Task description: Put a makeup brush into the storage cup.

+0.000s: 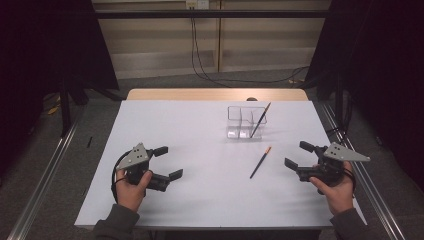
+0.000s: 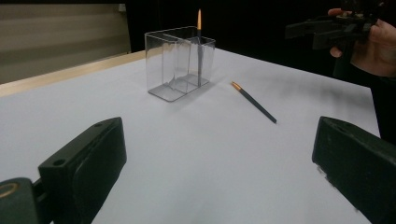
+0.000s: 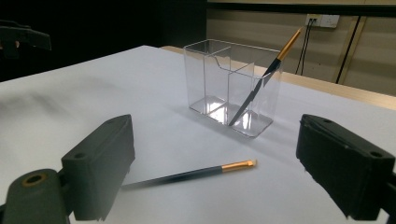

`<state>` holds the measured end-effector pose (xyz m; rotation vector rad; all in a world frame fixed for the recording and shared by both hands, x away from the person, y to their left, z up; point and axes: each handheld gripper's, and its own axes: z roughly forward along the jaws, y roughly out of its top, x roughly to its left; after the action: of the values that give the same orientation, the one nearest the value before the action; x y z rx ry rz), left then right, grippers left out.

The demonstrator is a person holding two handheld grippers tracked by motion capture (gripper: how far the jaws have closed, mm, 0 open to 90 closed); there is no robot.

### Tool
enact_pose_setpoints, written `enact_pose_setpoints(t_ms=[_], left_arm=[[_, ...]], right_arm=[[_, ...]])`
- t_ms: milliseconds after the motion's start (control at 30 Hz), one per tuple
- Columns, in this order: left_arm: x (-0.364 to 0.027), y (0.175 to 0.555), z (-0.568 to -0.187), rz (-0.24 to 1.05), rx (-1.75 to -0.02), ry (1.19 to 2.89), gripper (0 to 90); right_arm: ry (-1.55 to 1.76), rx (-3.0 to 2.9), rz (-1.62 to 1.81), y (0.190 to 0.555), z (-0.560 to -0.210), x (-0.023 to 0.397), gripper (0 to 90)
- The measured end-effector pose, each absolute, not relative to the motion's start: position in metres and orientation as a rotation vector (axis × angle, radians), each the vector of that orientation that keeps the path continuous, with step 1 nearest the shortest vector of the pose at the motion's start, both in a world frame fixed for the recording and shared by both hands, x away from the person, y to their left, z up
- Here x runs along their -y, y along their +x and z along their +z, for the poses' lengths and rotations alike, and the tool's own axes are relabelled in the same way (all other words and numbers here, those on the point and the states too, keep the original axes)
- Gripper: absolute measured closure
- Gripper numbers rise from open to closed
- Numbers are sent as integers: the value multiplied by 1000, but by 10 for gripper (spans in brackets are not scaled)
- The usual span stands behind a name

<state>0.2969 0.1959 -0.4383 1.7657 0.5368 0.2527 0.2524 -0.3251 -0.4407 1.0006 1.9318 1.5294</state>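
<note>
Both tongs gape apart and empty: the left tongs [image 1: 165, 162] and the right tongs [image 1: 298, 154] hover over the white worktop [image 1: 200, 150]. One brush [image 1: 260, 162] lies flat near the right tongs; another brush [image 1: 260, 120] leans inside the clear holder [image 1: 239, 121]. No writing is legible.

This is a lab or recording studio, not a home; black curtains [image 1: 45, 45] hang down the left and right edges of the frame; a white table [image 1: 190, 150] stands alone at the centre on grey carpet [image 1: 165, 80]; metal rails [image 1: 42, 175] run along the floor at lower left and lower right; at top centre a wall socket [image 1: 196, 4] feeds black cables [image 1: 200, 65] trailing across the floor.
</note>
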Motion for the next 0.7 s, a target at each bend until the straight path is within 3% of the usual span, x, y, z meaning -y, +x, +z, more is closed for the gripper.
enact_pose_setpoints(t_ms=[700], left_arm=[[-196,297,-438,254,-536,1769,27]], right_arm=[[1022,-1929,1507,260,-442,321,106]])
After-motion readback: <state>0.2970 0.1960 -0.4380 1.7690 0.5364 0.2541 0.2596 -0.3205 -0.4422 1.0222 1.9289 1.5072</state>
